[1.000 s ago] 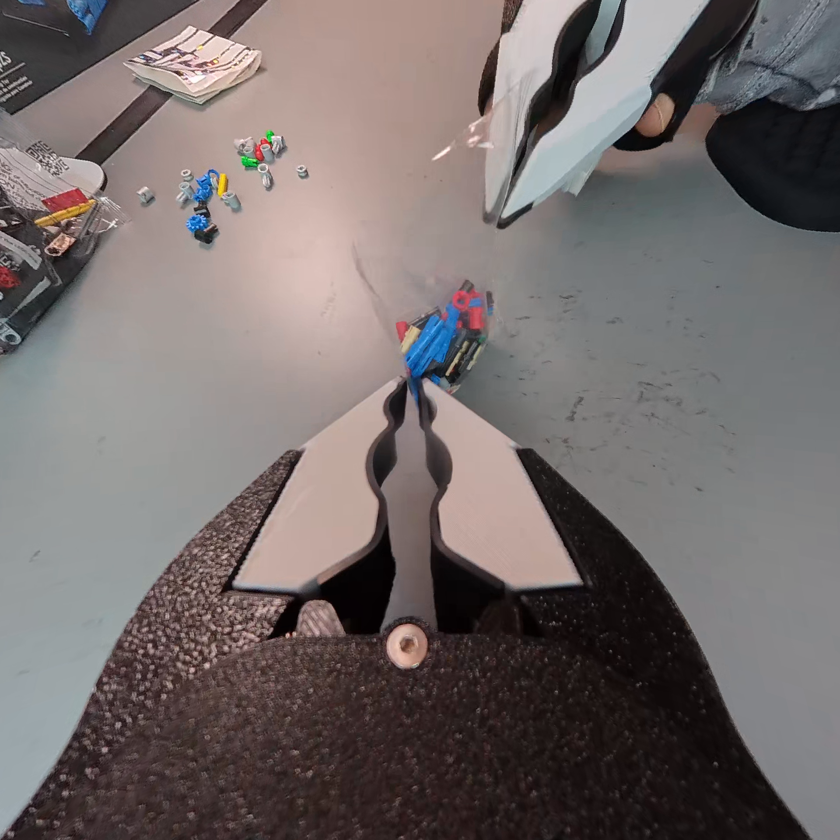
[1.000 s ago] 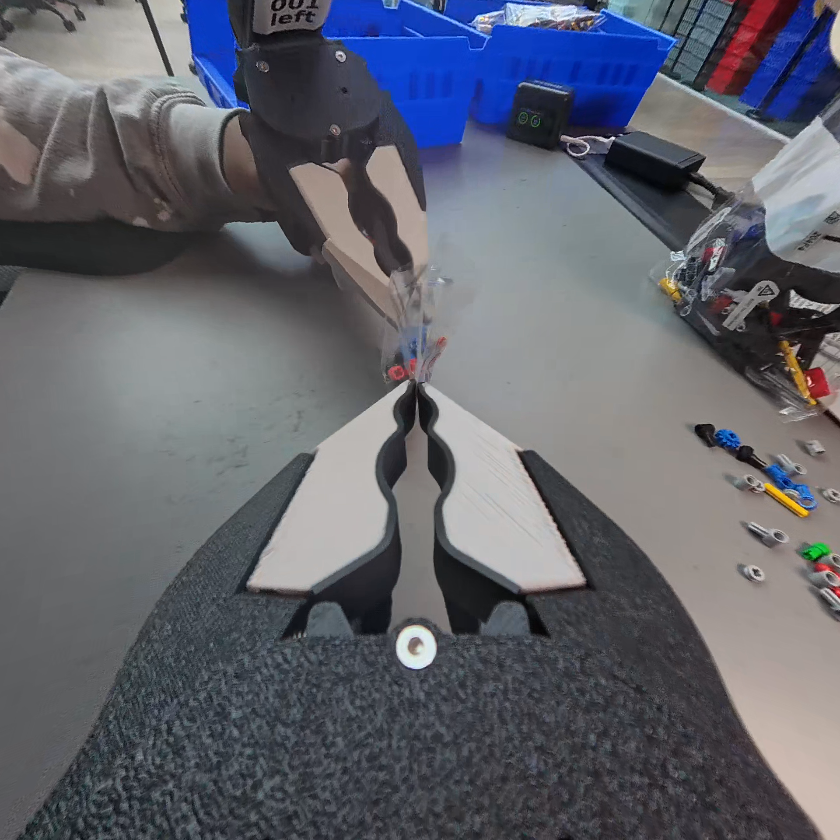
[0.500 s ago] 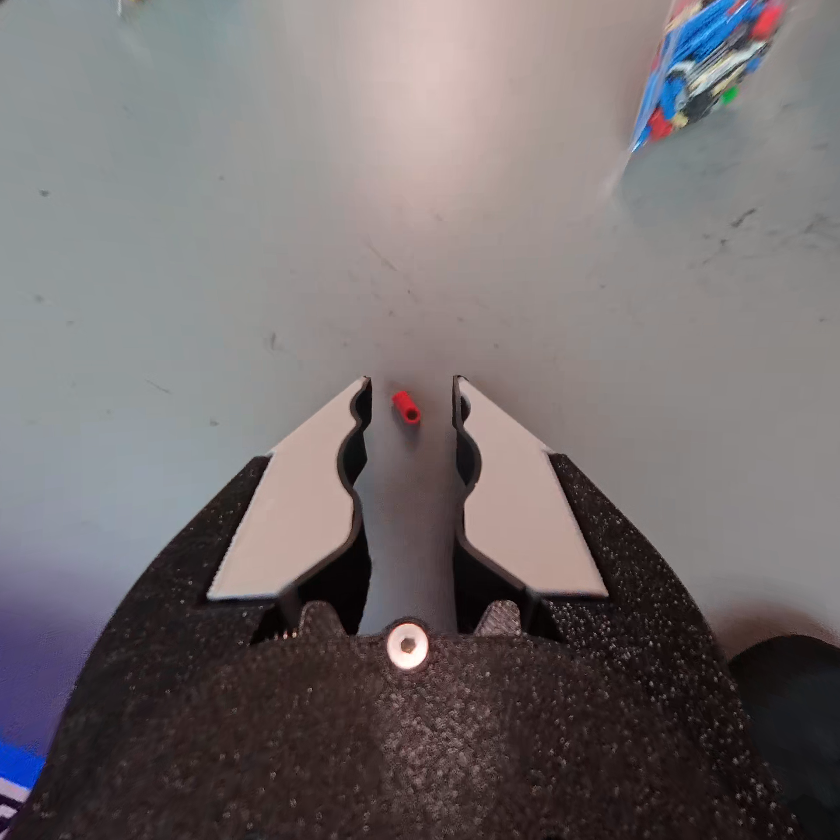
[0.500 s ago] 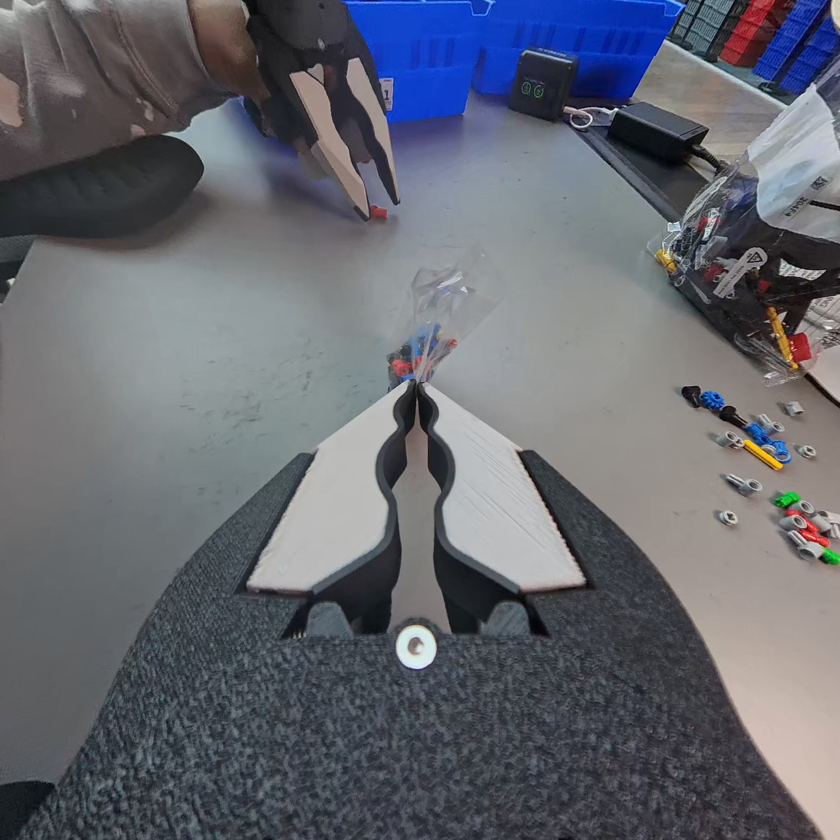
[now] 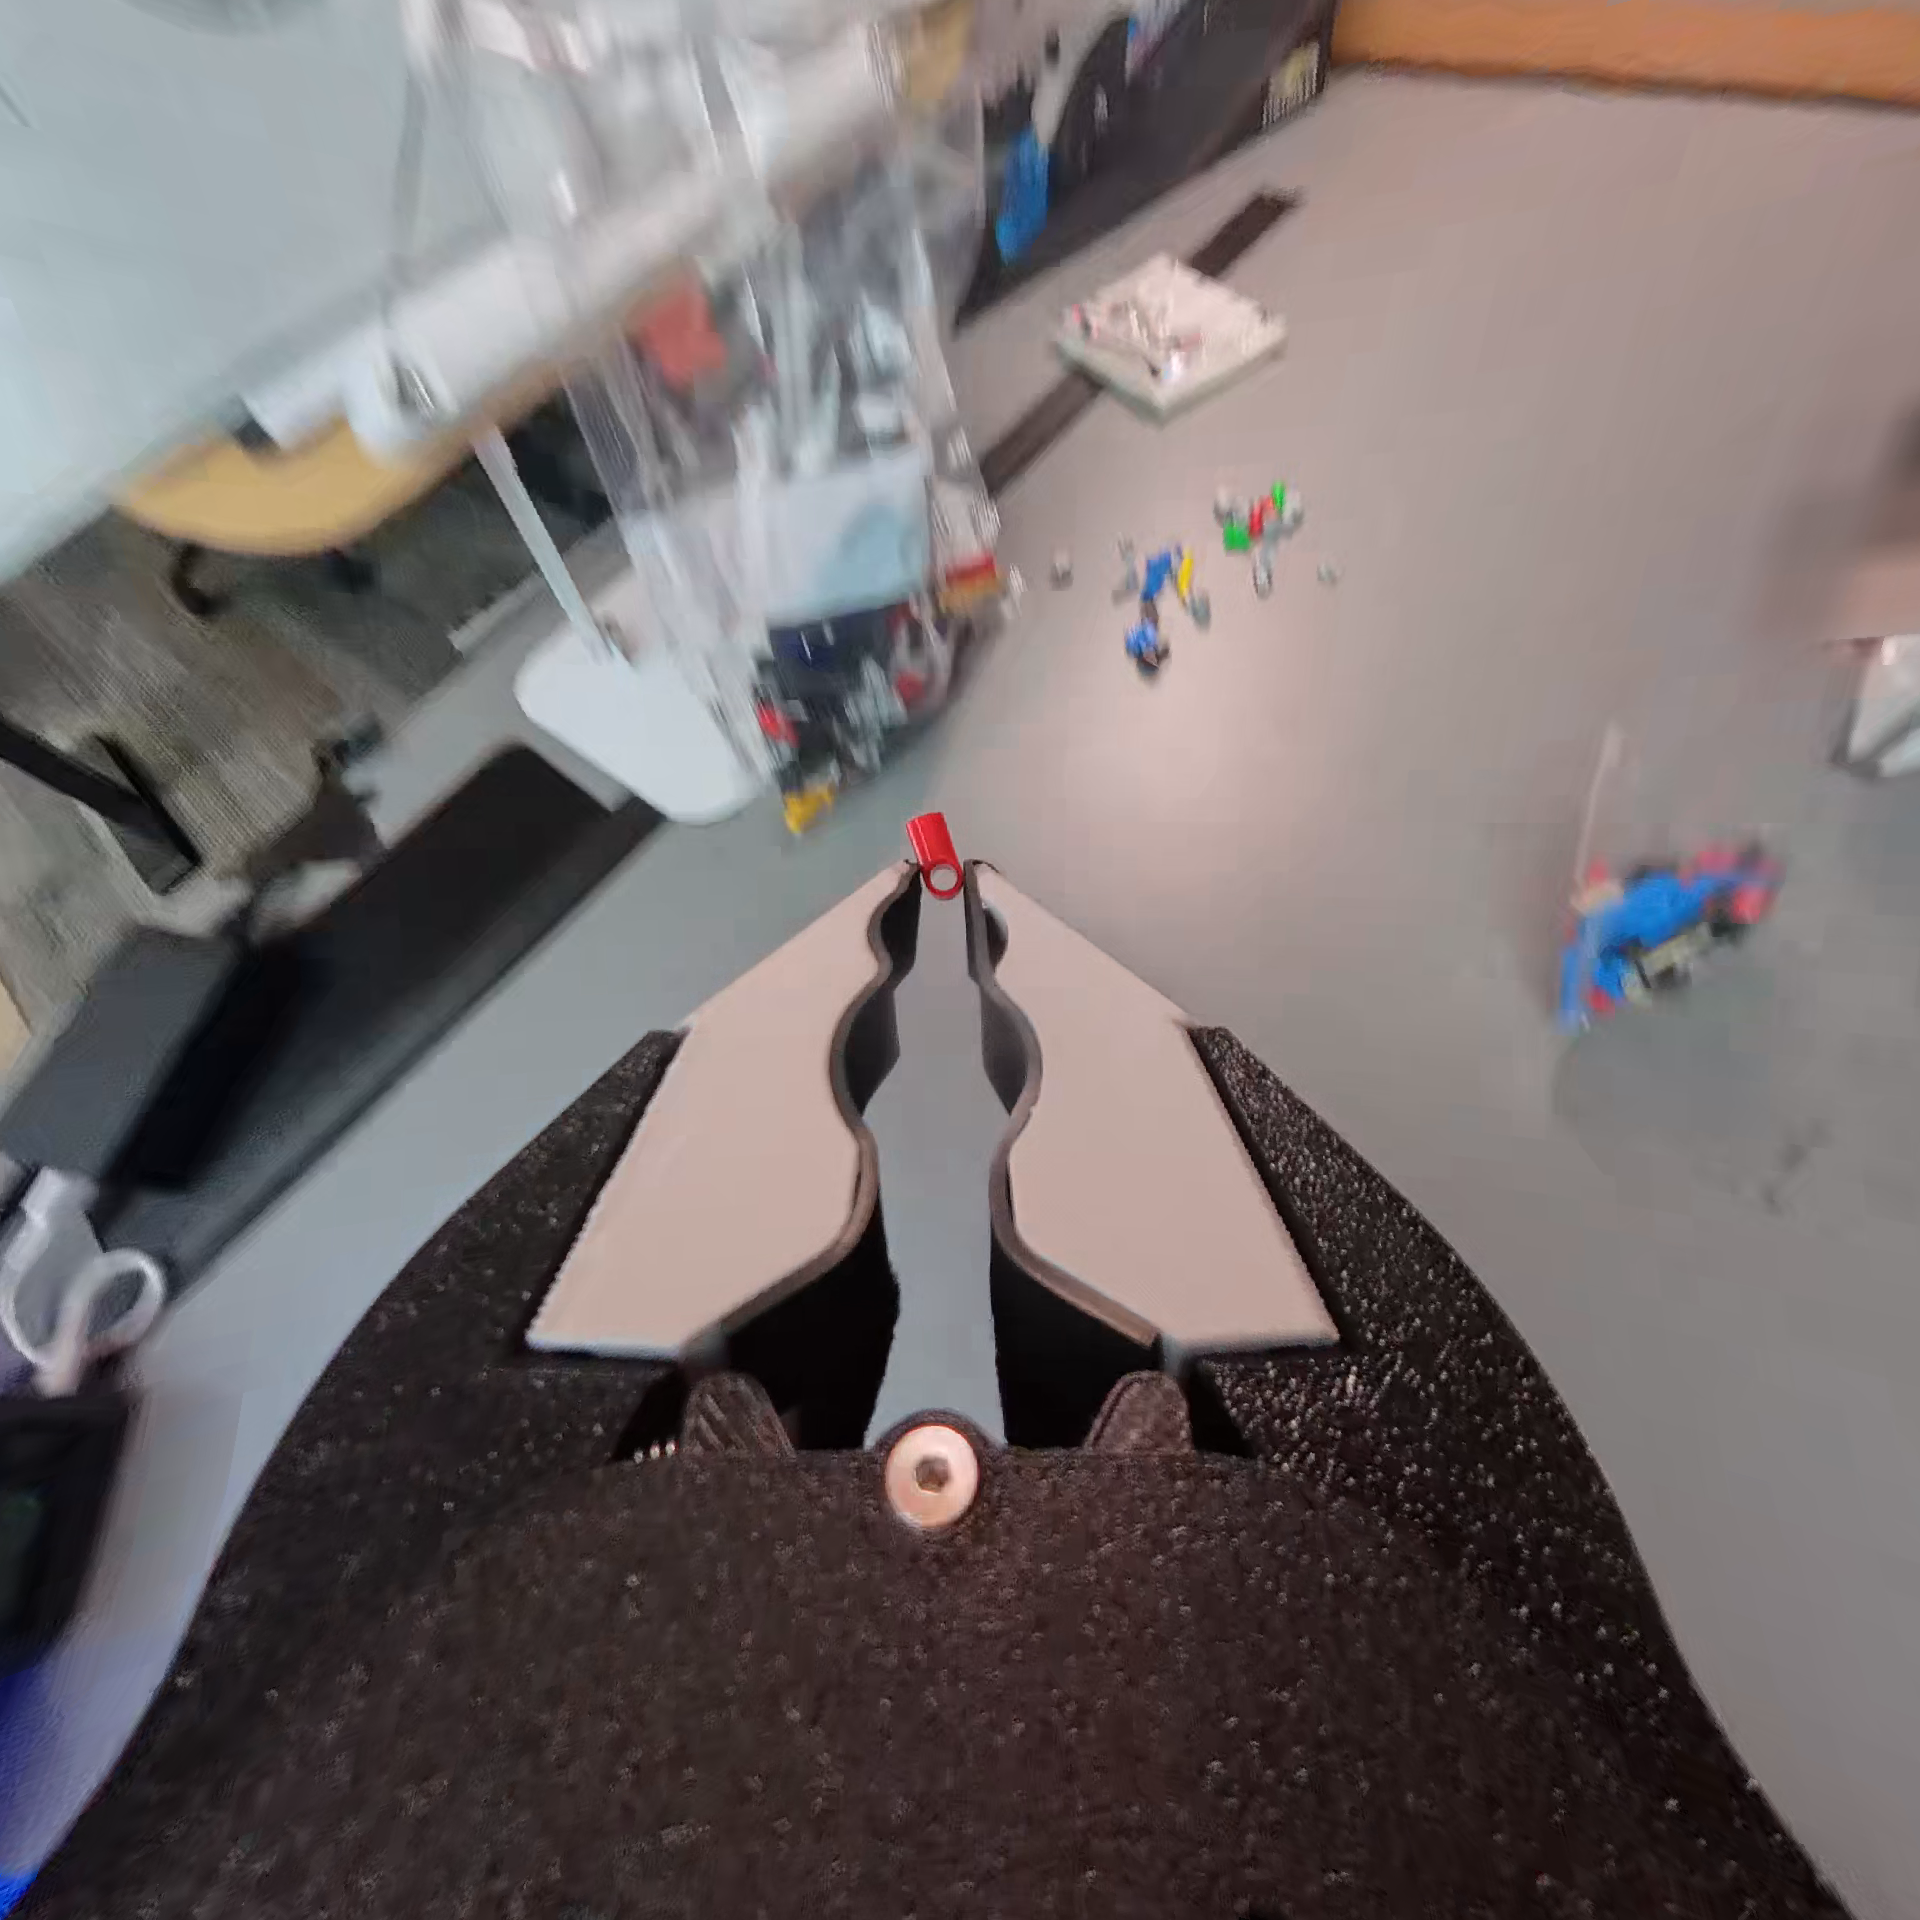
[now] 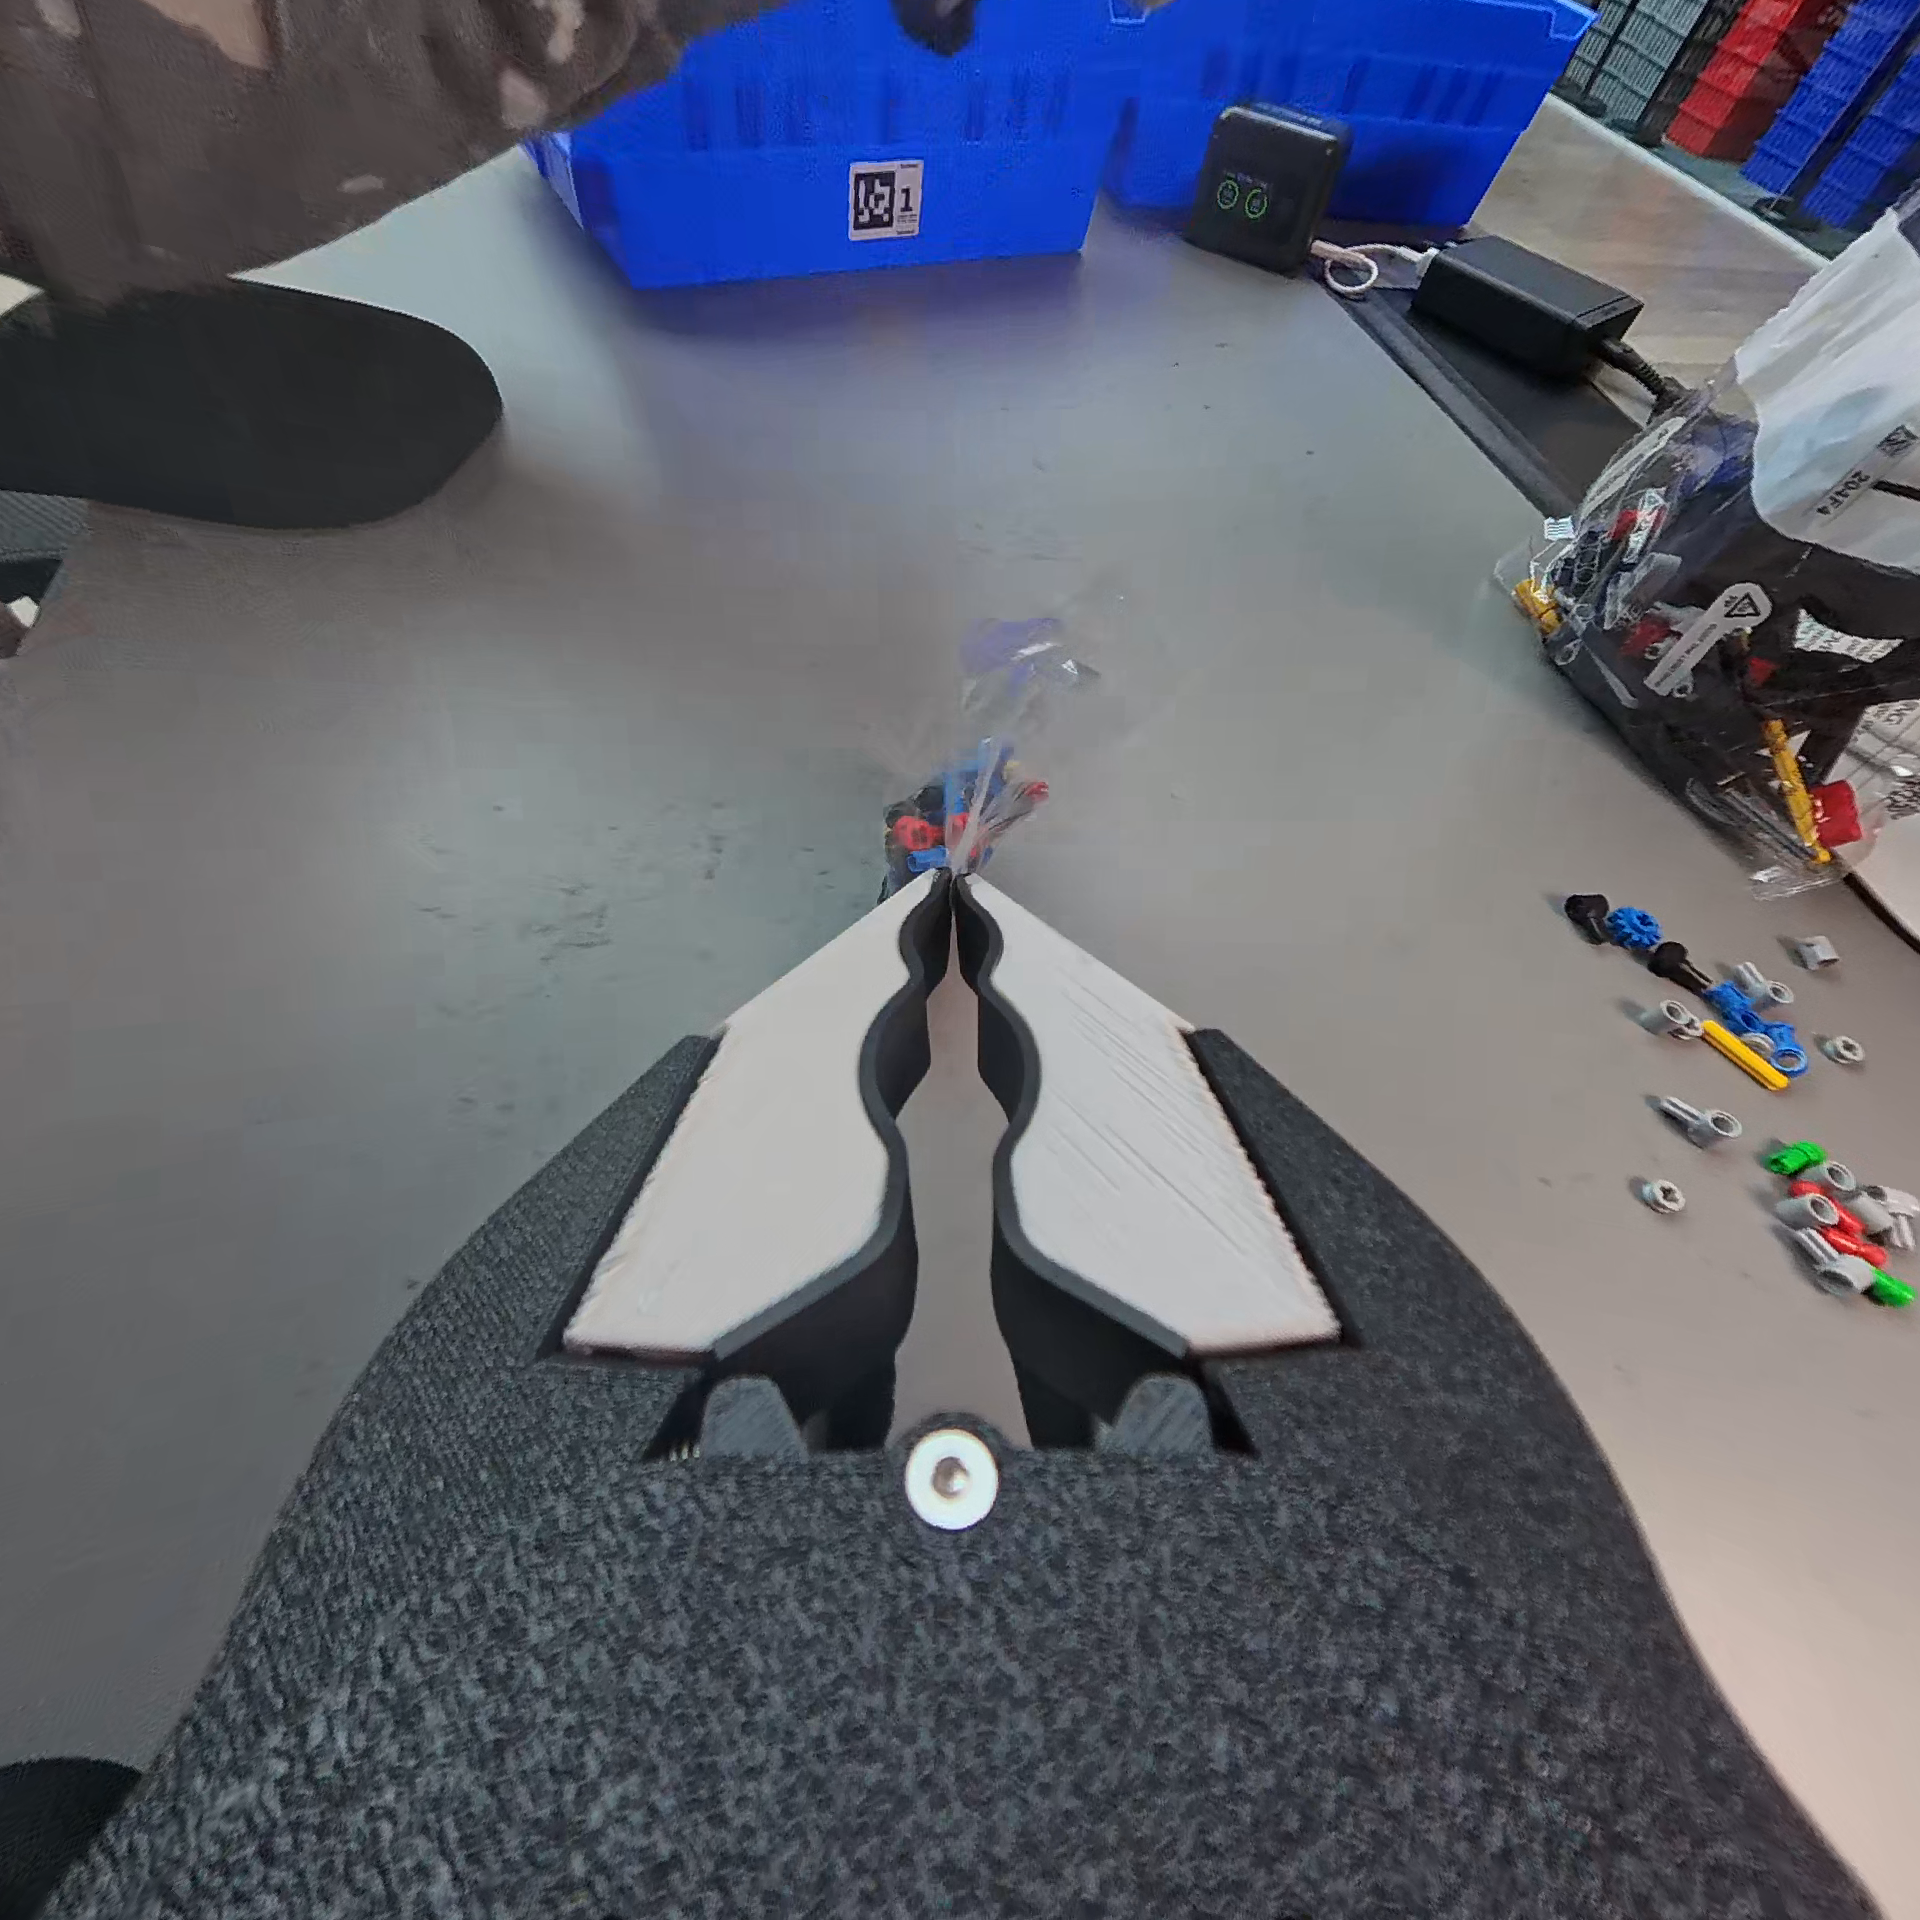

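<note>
**Left gripper lifts a red peg**

Left gripper (image 5: 943, 878) now pinches a small red peg (image 5: 933, 854), raised off the grey table (image 5: 1403, 935) where we saw it lying half a second ago. Right gripper (image 6: 952, 883) stays clamped on the clear bag of pieces (image 6: 971, 800). Loose pieces (image 6: 1766, 1091) lie nearby.

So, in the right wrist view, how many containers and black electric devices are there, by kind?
Blue plastic bins: 2
Clear plastic bags of small parts: 2 (small bag pinched by the right gripper, large bag at the right)
Black box with green lights: 1
Black power adapter: 1
Total: 6
</note>
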Demonstrator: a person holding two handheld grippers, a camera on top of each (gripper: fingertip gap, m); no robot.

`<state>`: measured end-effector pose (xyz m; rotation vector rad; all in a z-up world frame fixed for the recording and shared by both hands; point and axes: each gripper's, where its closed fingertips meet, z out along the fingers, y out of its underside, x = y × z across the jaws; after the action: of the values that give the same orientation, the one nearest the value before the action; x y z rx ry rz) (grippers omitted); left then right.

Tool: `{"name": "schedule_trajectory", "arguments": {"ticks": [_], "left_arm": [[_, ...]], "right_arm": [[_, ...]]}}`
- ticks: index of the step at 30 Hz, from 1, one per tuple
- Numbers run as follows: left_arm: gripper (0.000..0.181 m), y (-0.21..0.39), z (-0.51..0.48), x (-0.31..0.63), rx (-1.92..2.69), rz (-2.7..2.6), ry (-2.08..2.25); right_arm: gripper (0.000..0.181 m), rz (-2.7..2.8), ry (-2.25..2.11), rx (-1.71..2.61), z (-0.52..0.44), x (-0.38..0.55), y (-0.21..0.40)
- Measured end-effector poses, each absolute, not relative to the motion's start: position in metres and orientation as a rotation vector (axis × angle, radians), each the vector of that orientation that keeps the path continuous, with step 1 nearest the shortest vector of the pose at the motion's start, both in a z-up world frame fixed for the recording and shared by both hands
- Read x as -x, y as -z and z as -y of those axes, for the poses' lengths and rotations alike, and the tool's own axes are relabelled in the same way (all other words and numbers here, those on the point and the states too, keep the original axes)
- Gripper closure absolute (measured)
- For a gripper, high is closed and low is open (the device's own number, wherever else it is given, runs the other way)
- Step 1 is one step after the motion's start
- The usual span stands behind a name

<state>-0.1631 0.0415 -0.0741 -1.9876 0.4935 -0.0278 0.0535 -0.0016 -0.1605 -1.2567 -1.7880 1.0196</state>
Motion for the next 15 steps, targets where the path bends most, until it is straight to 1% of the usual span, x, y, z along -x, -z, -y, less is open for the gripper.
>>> {"name": "schedule_trajectory", "arguments": {"ticks": [1,2,4,8,9,11,15], "left_arm": [[0.173,0.048,-0.066,0.159,1.933,-0.514,0.013],[0.173,0.027,-0.090,0.155,1.907,-0.538,0.008],[0.173,0.005,-0.138,0.154,1.929,-0.571,-0.045],[0.172,0.007,-0.200,0.140,2.029,-0.594,0.025],[0.166,0.010,-0.206,0.137,2.032,-0.592,0.033],[0.148,0.011,-0.204,0.126,1.986,-0.605,0.067],[0.138,0.006,-0.150,0.088,1.786,-0.654,0.324]], "right_arm": [[0.181,1.787,-1.020,1.255,0.002,-0.054,0.160],[0.181,1.785,-1.018,1.254,0.002,-0.054,0.160],[0.181,1.784,-1.012,1.256,0.002,-0.054,0.161],[0.181,1.789,-1.006,1.260,0.002,-0.055,0.163],[0.181,1.793,-0.992,1.263,0.001,-0.055,0.165],[0.181,1.806,-0.976,1.262,0.001,-0.056,0.168],[0.181,1.802,-0.988,1.231,0.004,-0.054,0.164]]}}
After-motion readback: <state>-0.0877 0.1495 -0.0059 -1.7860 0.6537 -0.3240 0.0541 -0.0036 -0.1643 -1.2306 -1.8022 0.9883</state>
